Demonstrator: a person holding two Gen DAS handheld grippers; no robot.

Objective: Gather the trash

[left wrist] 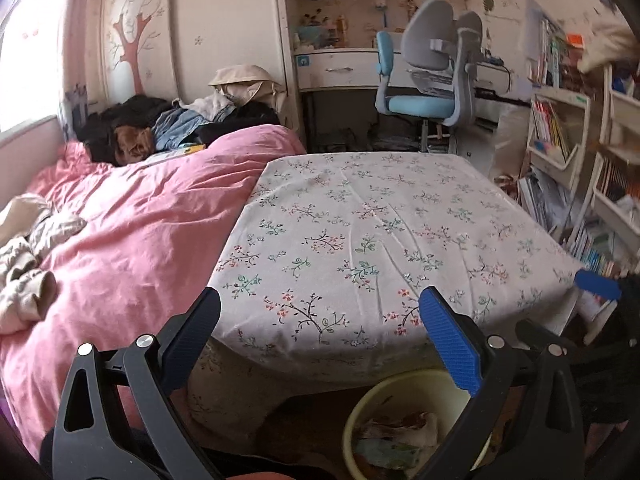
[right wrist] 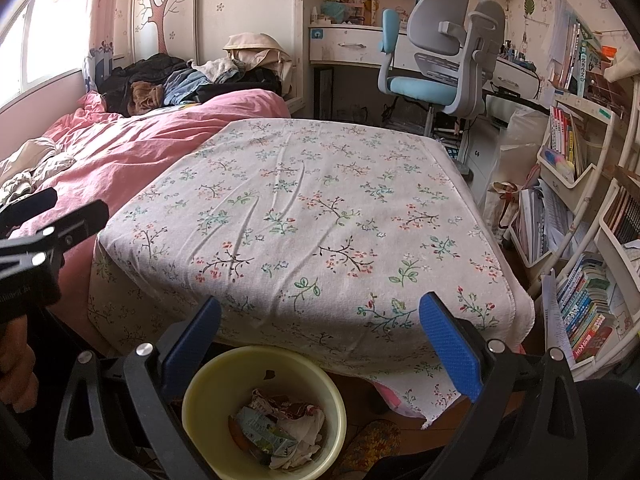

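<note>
A pale yellow bin (right wrist: 264, 408) stands on the floor in front of a table with a floral cloth (right wrist: 320, 220). It holds crumpled paper and wrappers (right wrist: 280, 432). My right gripper (right wrist: 320, 312) is open and empty, above the bin and the table's near edge. My left gripper (left wrist: 320, 308) is open and empty over the table's near edge, with the bin (left wrist: 404, 428) below it on the right. The left gripper also shows at the left edge of the right wrist view (right wrist: 48, 220). The right gripper's blue finger shows in the left wrist view (left wrist: 598, 284).
A bed with a pink duvet (left wrist: 132, 216) and a heap of clothes (left wrist: 180, 120) lies left of the table. A blue and grey desk chair (right wrist: 436, 60) and a desk stand behind. Bookshelves (right wrist: 580, 220) fill the right side.
</note>
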